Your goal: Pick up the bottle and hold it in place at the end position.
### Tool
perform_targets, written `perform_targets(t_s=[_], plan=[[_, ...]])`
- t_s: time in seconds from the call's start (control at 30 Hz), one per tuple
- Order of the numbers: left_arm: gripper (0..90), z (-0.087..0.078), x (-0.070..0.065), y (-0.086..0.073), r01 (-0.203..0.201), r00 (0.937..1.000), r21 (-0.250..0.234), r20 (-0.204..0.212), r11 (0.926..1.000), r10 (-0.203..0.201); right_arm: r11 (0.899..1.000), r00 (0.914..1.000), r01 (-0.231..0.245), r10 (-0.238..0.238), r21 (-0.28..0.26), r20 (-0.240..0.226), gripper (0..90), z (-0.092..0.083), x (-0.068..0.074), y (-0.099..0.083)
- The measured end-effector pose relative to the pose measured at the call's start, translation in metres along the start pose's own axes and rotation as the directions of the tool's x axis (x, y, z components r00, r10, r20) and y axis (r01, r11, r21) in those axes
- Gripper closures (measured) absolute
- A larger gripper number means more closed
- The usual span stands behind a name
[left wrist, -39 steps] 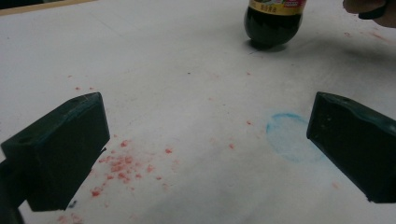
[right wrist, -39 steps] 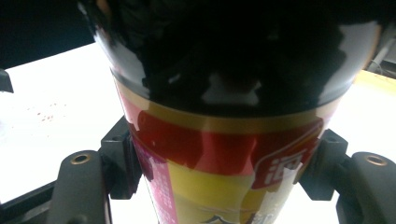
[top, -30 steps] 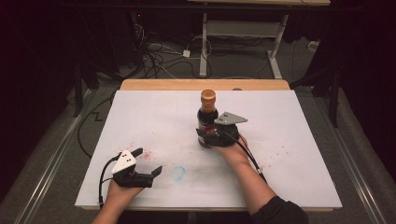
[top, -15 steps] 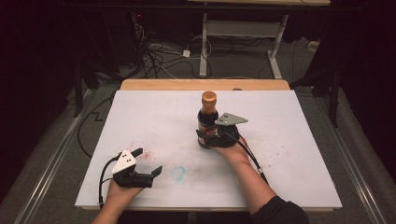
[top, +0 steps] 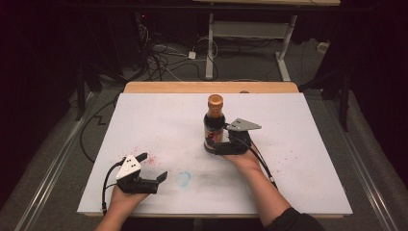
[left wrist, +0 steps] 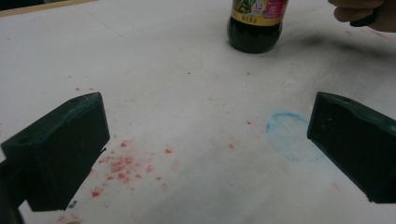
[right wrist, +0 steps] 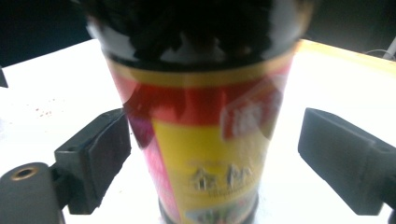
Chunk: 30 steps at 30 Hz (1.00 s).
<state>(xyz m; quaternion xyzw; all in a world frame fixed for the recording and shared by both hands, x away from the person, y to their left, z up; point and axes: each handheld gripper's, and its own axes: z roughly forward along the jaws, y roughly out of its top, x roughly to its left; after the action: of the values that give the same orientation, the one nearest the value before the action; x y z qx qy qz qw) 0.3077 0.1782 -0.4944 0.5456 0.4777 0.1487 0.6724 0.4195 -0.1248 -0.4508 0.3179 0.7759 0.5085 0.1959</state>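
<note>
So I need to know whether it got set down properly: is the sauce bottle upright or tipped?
Upright. The sauce bottle stands on its base on the white table, cap on top; the right gripper jaws have just opened around it.

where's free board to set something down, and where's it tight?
Free: the far-left stretch of the white board, between its far edge and the left gripper; also the right side, past the right gripper, out to the right edge. Tight: mid-board, where the sauce bottle stands between the right gripper's open jaws. The blue ring stain near the left gripper is just a mark.
</note>
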Motion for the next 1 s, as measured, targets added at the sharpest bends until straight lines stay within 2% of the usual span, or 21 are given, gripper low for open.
perform_targets(t_s=[0.2,0.33,0.43,0.6,0.63,0.77,0.83,0.87,0.93,1.0], plan=[[0.0,0.001,-0.001,0.0,-0.008,1.0,0.015,0.006,0.9999,0.008,1.0,1.0,0.0,0.0,-0.027,0.002,9.4,-0.026,0.002,-0.006],[0.0,0.002,0.001,0.003,0.026,0.9997,0.016,0.001,0.9995,-0.026,0.999,0.9999,0.001,-0.001,-0.037,0.013,13.6,-0.041,0.001,-0.012],[0.0,0.004,-0.001,0.002,0.018,0.9998,0.024,0.0,0.9996,-0.018,0.999,0.9998,0.003,-0.002,-0.039,0.021,17.3,-0.05,-0.001,-0.017],[0.0,0.008,-0.005,0.003,0.039,0.9991,0.026,0.013,0.9989,-0.039,0.999,0.9991,-0.007,0.009,-0.035,0.042,25.1,-0.063,-0.003,-0.028],[0.0,0.011,-0.007,0.004,0.045,0.9988,0.043,0.02,0.9981,-0.046,0.999,0.9988,-0.01,0.012,-0.034,0.048,26.4,-0.065,-0.004,-0.03],[0.0,0.017,-0.011,0.005,0.04,0.9989,0.063,0.023,0.9972,-0.042,1.0,0.9978,-0.01,0.011,-0.019,0.066,32.9,-0.074,-0.004,-0.037],[0.0,0.02,-0.014,0.006,0.03,0.9987,0.06,0.039,0.9977,-0.032,1.0,0.9975,-0.008,0.01,-0.018,0.069,34.7,-0.077,-0.005,-0.039],[0.0,0.021,-0.016,0.006,0.026,0.9984,0.063,0.049,0.9977,-0.029,1.0,0.9974,-0.013,0.014,-0.019,0.07,40.7,-0.081,-0.005,-0.042],[0.0,0.025,-0.018,0.006,0.028,0.9978,0.065,0.059,0.9975,-0.032,1.0,0.9964,-0.015,0.016,-0.016,0.083,44.3,-0.085,-0.004,-0.044],[0.0,0.031,-0.019,0.006,0.047,0.9966,0.07,0.064,0.9965,-0.051,1.0,0.9964,-0.016,0.017,-0.018,0.083,47.5,-0.088,-0.004,-0.046]])
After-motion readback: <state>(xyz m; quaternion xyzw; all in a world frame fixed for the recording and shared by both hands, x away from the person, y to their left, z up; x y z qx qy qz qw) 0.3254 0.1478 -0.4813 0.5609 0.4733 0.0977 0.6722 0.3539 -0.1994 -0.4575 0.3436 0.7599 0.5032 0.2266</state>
